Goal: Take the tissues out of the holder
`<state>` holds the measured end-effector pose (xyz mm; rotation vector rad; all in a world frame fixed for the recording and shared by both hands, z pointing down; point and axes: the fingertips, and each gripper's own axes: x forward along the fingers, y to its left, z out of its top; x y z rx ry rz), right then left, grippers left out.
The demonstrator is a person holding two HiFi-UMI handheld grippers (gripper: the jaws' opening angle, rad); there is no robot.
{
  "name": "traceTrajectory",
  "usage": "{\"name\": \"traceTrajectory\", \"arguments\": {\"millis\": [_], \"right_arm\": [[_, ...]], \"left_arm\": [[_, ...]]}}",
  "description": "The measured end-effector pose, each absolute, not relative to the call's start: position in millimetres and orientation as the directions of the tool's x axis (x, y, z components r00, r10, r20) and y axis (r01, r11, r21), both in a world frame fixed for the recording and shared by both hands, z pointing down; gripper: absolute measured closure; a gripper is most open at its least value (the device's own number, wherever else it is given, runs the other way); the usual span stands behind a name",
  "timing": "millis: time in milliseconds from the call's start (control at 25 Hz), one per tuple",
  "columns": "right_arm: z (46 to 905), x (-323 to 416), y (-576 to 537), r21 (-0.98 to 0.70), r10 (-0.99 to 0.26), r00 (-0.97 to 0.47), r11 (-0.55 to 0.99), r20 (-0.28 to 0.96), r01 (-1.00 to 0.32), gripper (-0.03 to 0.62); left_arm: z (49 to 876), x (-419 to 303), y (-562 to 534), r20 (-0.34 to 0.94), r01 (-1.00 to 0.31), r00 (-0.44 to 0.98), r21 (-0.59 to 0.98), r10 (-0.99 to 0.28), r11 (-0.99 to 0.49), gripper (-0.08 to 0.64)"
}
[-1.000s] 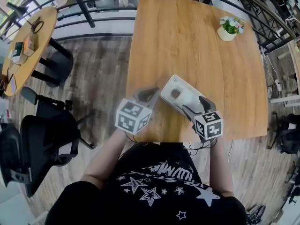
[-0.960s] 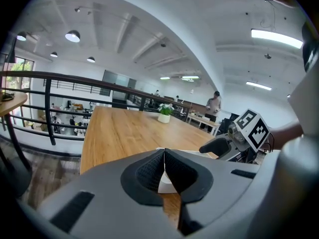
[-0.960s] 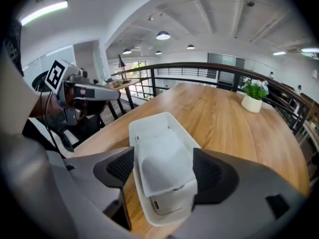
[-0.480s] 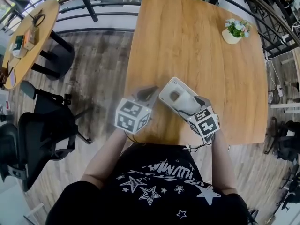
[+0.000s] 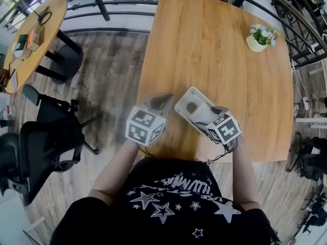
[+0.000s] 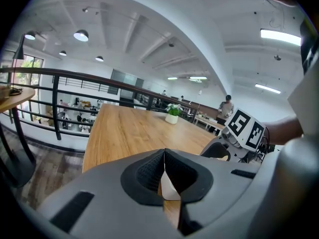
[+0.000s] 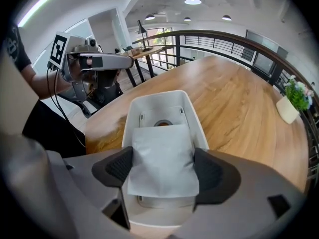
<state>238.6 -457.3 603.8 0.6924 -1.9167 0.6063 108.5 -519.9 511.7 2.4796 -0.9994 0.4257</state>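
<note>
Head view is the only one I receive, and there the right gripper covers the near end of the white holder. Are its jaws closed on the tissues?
Observer: No. In the right gripper view, the right gripper has just been opening. Its jaws stand wide, with the tissues between the pads and not squeezed.
Operator: Are the tissues inside the holder?
Observer: Yes. They lie flat in the holder, over its near half.
Operator: And the left gripper?
Observer: In the left gripper view, the left gripper has its jaws together, with nothing between them.
</note>
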Motion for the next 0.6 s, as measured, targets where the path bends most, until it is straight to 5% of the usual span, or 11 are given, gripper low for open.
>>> {"name": "traceTrajectory", "arguments": {"millis": [600], "right_arm": [[610.9,241.2,-457.4,-0.158,-0.178,-0.381,0.696,0.907,-0.701,0.233]], "left_arm": [[515.7,117.7,-513.8,0.433,-0.694,0.709,0.291,-0.556,-0.659,0.546]]}}
